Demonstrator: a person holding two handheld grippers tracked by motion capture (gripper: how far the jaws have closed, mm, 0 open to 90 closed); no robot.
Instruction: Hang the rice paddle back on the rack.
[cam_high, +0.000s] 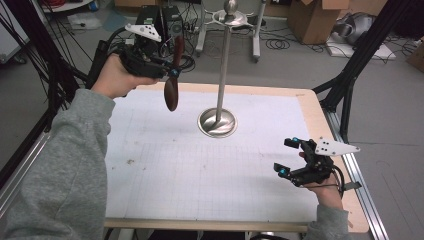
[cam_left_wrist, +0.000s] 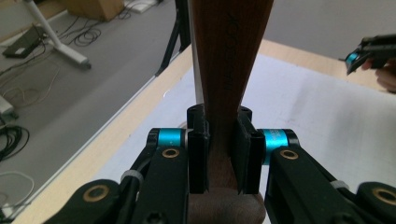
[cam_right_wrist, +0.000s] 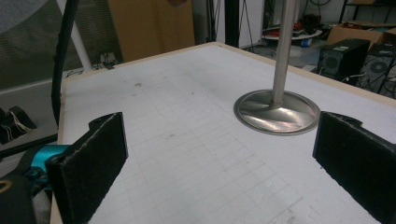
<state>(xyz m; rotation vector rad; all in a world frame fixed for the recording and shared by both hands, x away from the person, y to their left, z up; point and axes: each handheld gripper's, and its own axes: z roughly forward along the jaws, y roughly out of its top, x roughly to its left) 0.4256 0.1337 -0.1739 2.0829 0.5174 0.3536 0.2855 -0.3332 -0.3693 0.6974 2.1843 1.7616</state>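
Wooden and dark brown, the spoon (cam_high: 172, 75) hangs upright in the left gripper (cam_high: 172, 73), whose jaws clamp its handle, bowl end down. It is held in the air above the table's (cam_high: 210, 200) ten o'clock corner, off the white mat (cam_high: 200, 170). Toward one o'clock from the mat's middle stands a metal stand (cam_high: 218, 120) with a round base and a tall pole. At four o'clock the right gripper (cam_high: 286, 156) hovers with its jaws wide apart, holding nothing.
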